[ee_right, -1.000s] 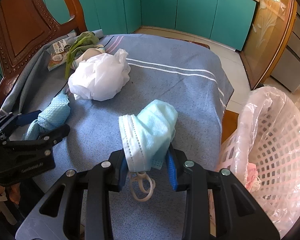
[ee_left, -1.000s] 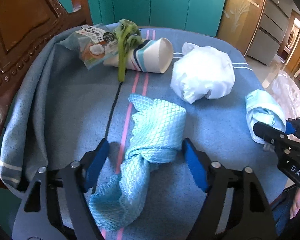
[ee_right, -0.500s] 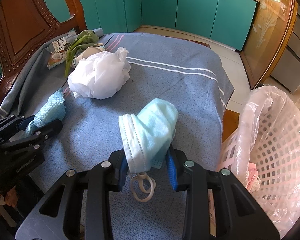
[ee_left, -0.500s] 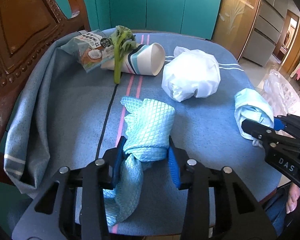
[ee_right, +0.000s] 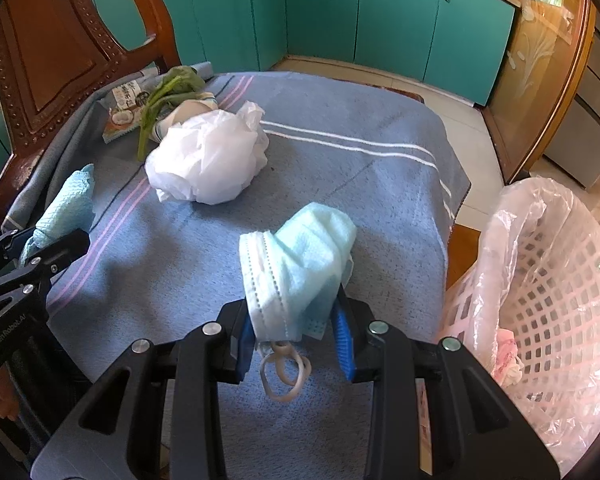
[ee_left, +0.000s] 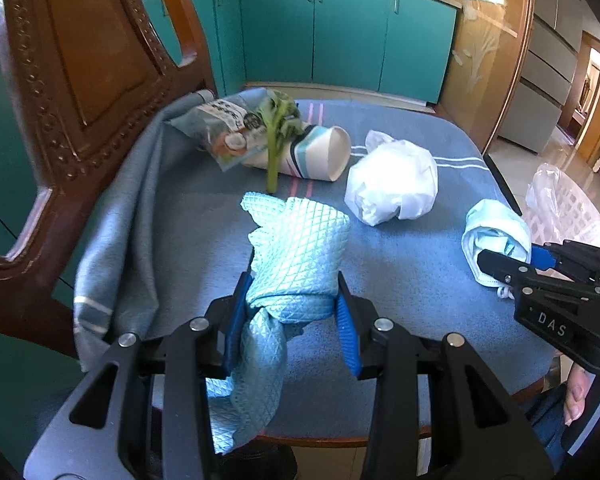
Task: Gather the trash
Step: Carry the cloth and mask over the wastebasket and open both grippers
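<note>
My left gripper [ee_left: 292,320] is shut on a knotted light-blue waffle cloth [ee_left: 300,252], lifted off the table with its tail hanging below the jaws. My right gripper [ee_right: 296,332] is shut on a crumpled blue face mask [ee_right: 296,264]; its ear loops [ee_right: 284,376] dangle over the blue tablecloth [ee_right: 340,168]. In the left wrist view the mask [ee_left: 494,228] and right gripper [ee_left: 512,260] show at the right. Farther back lie a white plastic bag [ee_left: 392,184], a striped paper cup [ee_left: 316,156], a green vegetable stalk [ee_left: 276,136] and a snack wrapper [ee_left: 224,132].
A pink lattice basket [ee_right: 540,288] lined with clear plastic stands on the floor right of the table. A carved wooden chair back [ee_left: 68,80] rises at the left with the cloth draped on it. Teal cabinets [ee_right: 380,12] line the far wall.
The left gripper's jaws closed on the waffle cloth, then rose and lifted it off the table. The right gripper stayed in place, still gripping the mask.
</note>
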The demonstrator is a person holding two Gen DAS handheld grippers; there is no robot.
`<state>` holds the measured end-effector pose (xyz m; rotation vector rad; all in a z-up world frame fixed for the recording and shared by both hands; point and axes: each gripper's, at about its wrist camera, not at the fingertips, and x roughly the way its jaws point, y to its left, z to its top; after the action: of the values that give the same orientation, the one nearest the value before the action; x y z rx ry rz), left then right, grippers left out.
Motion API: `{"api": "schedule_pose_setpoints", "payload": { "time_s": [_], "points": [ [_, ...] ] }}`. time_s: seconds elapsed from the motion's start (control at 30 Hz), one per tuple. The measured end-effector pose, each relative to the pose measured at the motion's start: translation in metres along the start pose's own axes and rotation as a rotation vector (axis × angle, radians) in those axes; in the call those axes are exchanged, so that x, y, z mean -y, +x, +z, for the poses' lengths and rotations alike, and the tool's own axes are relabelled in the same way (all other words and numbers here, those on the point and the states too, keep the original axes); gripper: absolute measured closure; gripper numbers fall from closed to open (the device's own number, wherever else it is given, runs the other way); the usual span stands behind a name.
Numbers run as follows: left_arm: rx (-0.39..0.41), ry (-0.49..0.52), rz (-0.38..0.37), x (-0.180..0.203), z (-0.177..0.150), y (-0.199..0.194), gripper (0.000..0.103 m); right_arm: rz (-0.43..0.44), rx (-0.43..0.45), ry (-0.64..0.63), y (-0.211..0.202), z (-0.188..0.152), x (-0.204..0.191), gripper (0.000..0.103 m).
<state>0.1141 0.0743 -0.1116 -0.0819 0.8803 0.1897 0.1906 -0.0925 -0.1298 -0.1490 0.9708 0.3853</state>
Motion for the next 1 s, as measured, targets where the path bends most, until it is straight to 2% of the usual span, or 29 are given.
{"api": "schedule_pose_setpoints", "payload": {
  "time_s": [0.27, 0.7, 0.87, 1.0],
  "points": [
    [0.051, -0.001, 0.020, 0.001, 0.003, -0.022, 0.062, 0.033, 0.069, -0.003, -0.019, 0.002, 0.000, 0.069],
    [0.048, -0.014, 0.027, -0.001, 0.001, -0.027, 0.062, 0.145, 0.127, 0.052, -0.037, 0.007, 0.011, 0.069],
    [0.048, -0.007, 0.014, 0.006, 0.003, -0.027, 0.062, 0.109, 0.168, 0.059, -0.050, 0.009, 0.018, 0.069],
    [0.068, 0.017, -0.016, 0.017, 0.008, -0.035, 0.062, -0.001, 0.249, 0.082, -0.077, 0.011, 0.043, 0.069]
  ]
}}
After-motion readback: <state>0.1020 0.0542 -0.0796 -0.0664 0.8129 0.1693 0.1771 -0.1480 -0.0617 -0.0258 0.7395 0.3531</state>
